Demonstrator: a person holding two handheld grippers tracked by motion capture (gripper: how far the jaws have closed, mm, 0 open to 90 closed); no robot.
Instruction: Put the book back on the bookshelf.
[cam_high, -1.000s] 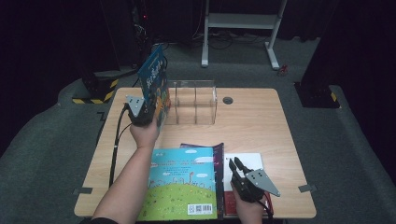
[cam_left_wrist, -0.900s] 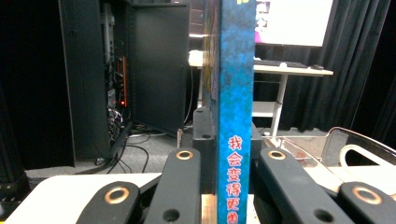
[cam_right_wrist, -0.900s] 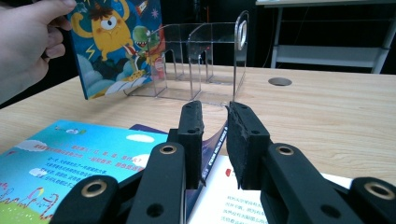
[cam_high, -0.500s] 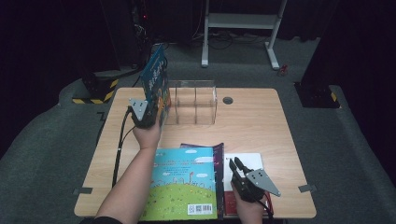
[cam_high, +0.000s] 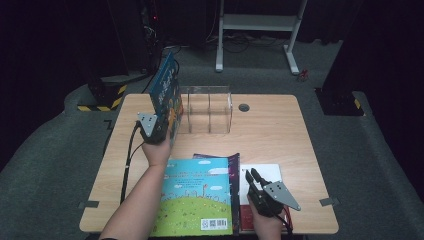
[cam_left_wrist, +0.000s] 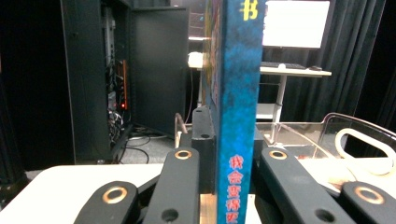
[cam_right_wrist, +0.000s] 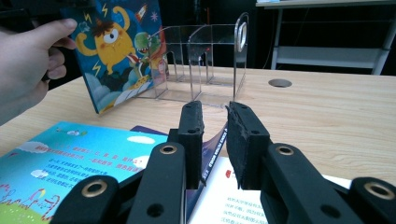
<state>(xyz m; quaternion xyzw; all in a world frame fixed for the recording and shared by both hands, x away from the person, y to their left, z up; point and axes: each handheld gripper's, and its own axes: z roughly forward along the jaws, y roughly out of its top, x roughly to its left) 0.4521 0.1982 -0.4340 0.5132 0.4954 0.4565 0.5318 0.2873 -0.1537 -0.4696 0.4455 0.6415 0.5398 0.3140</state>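
Observation:
My left gripper (cam_high: 164, 122) (cam_left_wrist: 229, 140) is shut on the lower spine of a blue picture book (cam_high: 166, 85) (cam_left_wrist: 238, 93) (cam_right_wrist: 121, 51). It holds the book upright at the left end of a clear acrylic rack (cam_high: 210, 107) (cam_left_wrist: 327, 135) (cam_right_wrist: 210, 60). Near the table's front edge, my right gripper (cam_high: 252, 175) (cam_right_wrist: 215, 114) hovers with its jaws a narrow gap apart and nothing pinched between them. Under it lie a dark purple book (cam_high: 234, 167) (cam_right_wrist: 212, 158) and a white book (cam_high: 272, 172) (cam_right_wrist: 224, 200). A light-blue book (cam_high: 197, 195) (cam_right_wrist: 60, 158) lies flat to the left of these.
The wooden table (cam_high: 280, 140) has a round cable hole (cam_high: 244, 107) (cam_right_wrist: 280, 83) to the right of the rack. A red cover (cam_high: 247, 217) peeks out beneath the white book. The left gripper's cable (cam_high: 127, 160) trails along the table's left side. Dark floor surrounds the table.

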